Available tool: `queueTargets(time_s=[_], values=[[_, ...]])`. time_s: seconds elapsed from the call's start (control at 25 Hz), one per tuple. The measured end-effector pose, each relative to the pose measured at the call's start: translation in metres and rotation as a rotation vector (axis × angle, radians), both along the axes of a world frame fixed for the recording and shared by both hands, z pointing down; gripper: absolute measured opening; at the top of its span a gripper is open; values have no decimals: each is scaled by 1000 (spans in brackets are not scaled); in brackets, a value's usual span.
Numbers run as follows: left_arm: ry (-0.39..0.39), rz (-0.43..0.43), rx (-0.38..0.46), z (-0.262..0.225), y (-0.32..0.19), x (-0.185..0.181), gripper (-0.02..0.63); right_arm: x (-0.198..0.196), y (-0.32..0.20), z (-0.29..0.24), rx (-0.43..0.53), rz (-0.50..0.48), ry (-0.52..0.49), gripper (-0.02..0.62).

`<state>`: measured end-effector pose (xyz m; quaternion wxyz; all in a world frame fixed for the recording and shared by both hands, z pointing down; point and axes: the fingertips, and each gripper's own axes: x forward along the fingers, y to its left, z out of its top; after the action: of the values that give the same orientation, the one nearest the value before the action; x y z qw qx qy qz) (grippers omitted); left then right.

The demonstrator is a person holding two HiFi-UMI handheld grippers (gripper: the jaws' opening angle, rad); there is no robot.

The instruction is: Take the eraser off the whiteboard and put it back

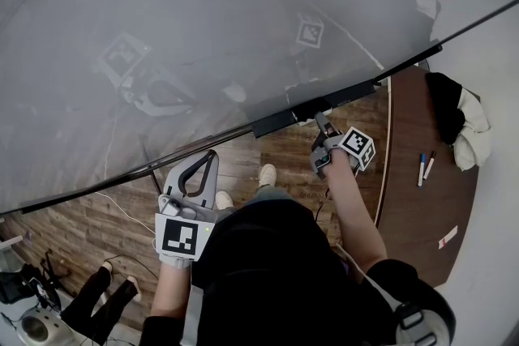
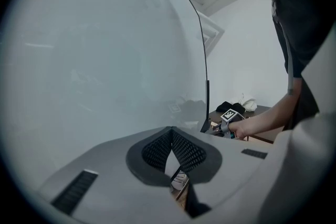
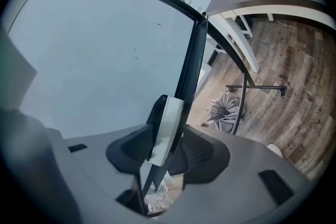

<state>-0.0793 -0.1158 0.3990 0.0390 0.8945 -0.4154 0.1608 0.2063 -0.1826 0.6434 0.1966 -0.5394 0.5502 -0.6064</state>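
The whiteboard (image 1: 203, 28) fills the upper left of the head view, with its dark lower frame (image 1: 276, 123) running diagonally. My right gripper (image 1: 323, 121) is at that frame's right end. In the right gripper view the eraser (image 3: 169, 118), white-backed with dark felt, stands on edge against the frame (image 3: 191, 60) between the jaws of my right gripper (image 3: 169, 147). The pads stand a little apart from it, so this gripper is open. My left gripper (image 1: 212, 158) hangs lower and to the left, below the board, shut with nothing in it (image 2: 171, 134).
A brown table (image 1: 413, 198) stands at the right with two markers (image 1: 424, 168) and a black and white cloth (image 1: 454, 117). Metal legs (image 3: 244, 86) and a crumpled grey cloth (image 3: 223, 110) are on the wooden floor below the board. Another person's legs (image 1: 105, 296) show at bottom left.
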Motion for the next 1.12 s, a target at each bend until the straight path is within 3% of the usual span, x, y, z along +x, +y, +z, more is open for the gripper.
queueTargets(time_s=[0.36,0.8,1.12], values=[[2,9,2,1,2,0,6,3,10,7,-9,17,-19,212],[25,84,3,-1,8,9,6,11,29,-37,100,48,24,215],[47,182,12,-5,18,23,6,-6,57,-111,273,-54,267,71]])
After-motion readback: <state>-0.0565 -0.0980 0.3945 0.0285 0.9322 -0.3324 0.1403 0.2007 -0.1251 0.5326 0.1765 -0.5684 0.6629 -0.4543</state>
